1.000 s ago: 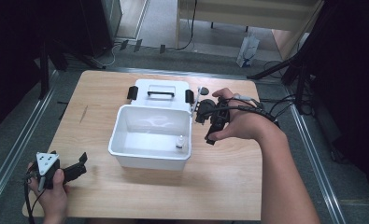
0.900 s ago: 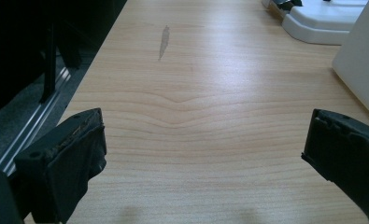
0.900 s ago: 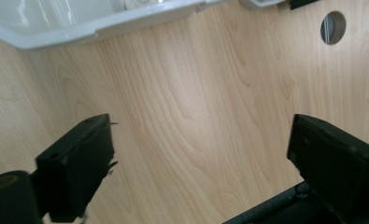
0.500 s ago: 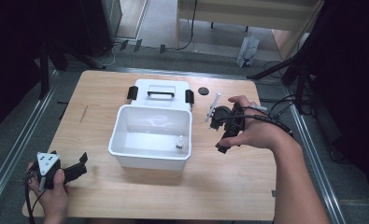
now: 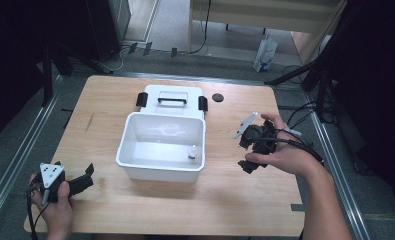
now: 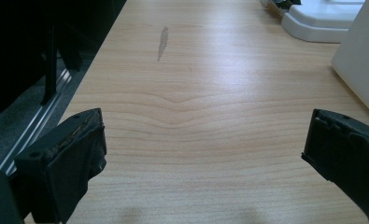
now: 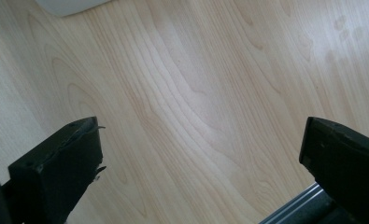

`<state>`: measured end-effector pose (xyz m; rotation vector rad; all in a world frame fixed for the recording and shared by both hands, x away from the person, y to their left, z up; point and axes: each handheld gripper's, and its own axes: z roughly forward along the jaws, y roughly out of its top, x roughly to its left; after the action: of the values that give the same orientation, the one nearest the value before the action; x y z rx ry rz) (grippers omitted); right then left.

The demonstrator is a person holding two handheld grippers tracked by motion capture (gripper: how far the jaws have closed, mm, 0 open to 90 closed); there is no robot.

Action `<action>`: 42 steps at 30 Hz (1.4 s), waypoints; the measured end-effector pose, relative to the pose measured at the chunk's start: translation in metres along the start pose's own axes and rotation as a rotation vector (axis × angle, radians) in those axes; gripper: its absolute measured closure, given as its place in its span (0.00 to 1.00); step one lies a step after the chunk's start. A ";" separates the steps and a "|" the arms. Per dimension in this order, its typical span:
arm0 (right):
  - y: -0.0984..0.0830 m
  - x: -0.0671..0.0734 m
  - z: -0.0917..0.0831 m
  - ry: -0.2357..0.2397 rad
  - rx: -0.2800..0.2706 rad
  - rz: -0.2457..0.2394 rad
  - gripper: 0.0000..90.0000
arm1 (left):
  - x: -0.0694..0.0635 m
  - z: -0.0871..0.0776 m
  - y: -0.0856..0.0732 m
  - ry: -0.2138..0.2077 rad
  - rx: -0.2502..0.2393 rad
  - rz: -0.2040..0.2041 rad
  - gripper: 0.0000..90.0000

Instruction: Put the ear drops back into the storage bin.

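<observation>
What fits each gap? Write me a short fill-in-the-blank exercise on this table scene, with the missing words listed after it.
1. The small bottle stands inside the white ____.
2. The lid with the black handle lies on the table just ____ the box.
3. The jaws of the right gripper are ____, with nothing between them.
4. The small dark round cap lies on the ____.

Missing words: box; behind; open; table

bin (image 5: 161, 150) mid-table (image 5: 265, 210) | bottle (image 5: 192, 152) in bin | lid (image 5: 172, 101) behind bin | cap (image 5: 217, 97) right of lid
</observation>
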<state>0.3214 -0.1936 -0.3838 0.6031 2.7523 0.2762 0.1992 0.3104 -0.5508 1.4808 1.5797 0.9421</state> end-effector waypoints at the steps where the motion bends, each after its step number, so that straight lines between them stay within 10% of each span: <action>1: -0.003 0.000 0.001 0.000 -0.006 0.007 0.00 | 0.000 0.000 0.000 0.000 0.000 0.001 0.00; 14: -0.047 0.008 0.023 -0.048 -0.109 0.102 0.00 | -0.001 0.000 0.000 0.001 0.002 0.005 0.00; 42: -0.153 0.039 0.076 -0.122 -0.446 0.481 0.00 | -0.003 0.000 0.000 0.011 -0.004 0.023 0.00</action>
<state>0.2561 -0.3040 -0.5027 1.0958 2.2798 0.8963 0.1993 0.3074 -0.5509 1.4960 1.5713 0.9675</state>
